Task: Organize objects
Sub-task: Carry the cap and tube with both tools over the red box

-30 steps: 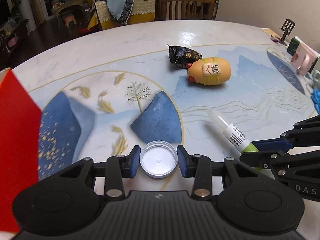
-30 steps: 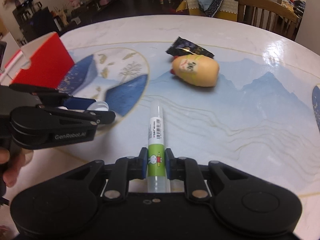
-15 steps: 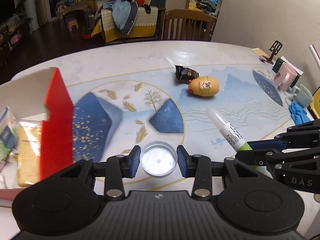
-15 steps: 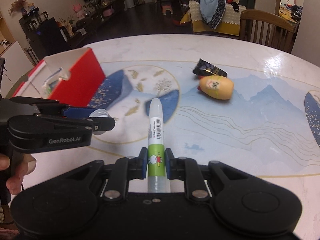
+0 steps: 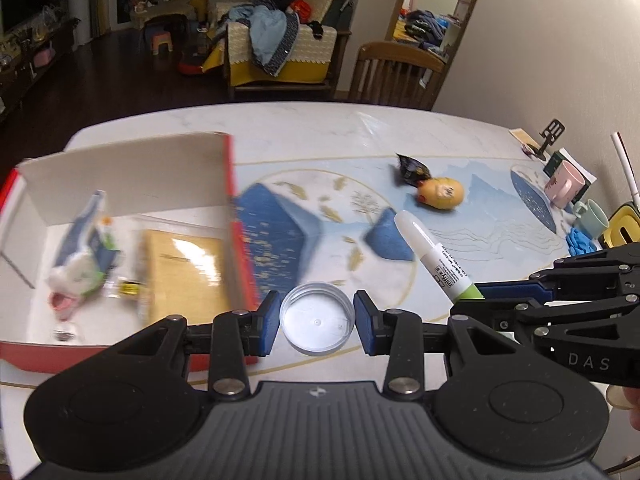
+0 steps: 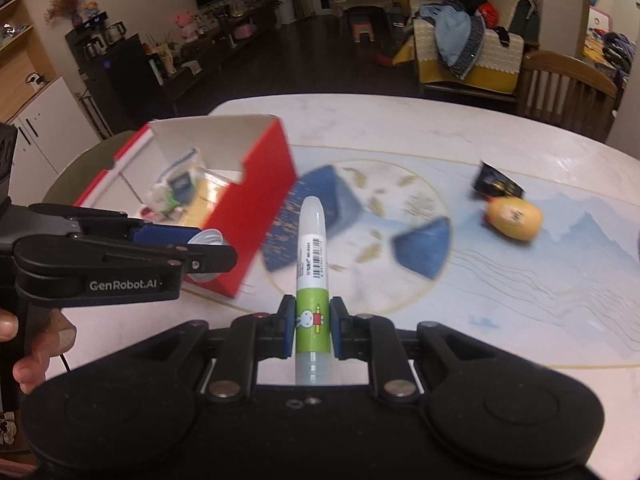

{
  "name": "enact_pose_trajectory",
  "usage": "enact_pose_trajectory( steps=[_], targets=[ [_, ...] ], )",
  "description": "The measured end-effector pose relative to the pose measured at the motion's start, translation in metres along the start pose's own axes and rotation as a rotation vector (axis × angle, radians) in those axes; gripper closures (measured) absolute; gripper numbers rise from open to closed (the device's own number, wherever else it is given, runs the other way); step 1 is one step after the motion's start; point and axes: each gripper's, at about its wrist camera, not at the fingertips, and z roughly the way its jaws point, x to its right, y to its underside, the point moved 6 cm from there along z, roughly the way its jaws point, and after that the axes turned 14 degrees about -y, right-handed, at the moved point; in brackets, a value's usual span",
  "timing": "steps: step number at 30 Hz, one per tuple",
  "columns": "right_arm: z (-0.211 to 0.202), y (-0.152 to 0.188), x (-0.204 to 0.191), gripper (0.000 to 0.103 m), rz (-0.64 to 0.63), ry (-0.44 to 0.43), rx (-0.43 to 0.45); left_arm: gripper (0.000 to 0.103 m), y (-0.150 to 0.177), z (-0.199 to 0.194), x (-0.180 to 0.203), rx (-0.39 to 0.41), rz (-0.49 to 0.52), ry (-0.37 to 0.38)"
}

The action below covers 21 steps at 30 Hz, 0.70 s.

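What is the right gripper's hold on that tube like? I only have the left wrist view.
Observer: The right gripper is shut on the glue tube, pads on its green label.
Operator: Does any of it stick out behind?
Observer: Yes, the clear rear end juts back past the pads, toward the camera.
Operator: Anything about the red box?
Observer: The red box has a notch cut in the top edge of its near wall.

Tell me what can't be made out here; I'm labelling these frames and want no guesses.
- Contents of the red box: motion-blurred in the left wrist view; the near wall partly hides them in the right wrist view.
- Print on the glue stick: too small to read.
- Dark wrapper and yellow toy: blurred.
- Blue item by the mugs: indistinct.
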Motion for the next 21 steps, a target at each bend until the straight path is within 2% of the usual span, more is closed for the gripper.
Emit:
enact_pose_trajectory(
  steps=[10,21],
  targets=[
    [0.047,-0.038,-0.072,0.086,-0.034,-0.006,0.013,0.065,-0.008,-0.01,-0.095,0.035,-0.016,-0.052],
    [0.107,-0.075,-0.105,0.086,-0.012,0.022,0.0,0.065,-0.027,0.018,-0.175,0.042,0.011,-0.153]
  ],
)
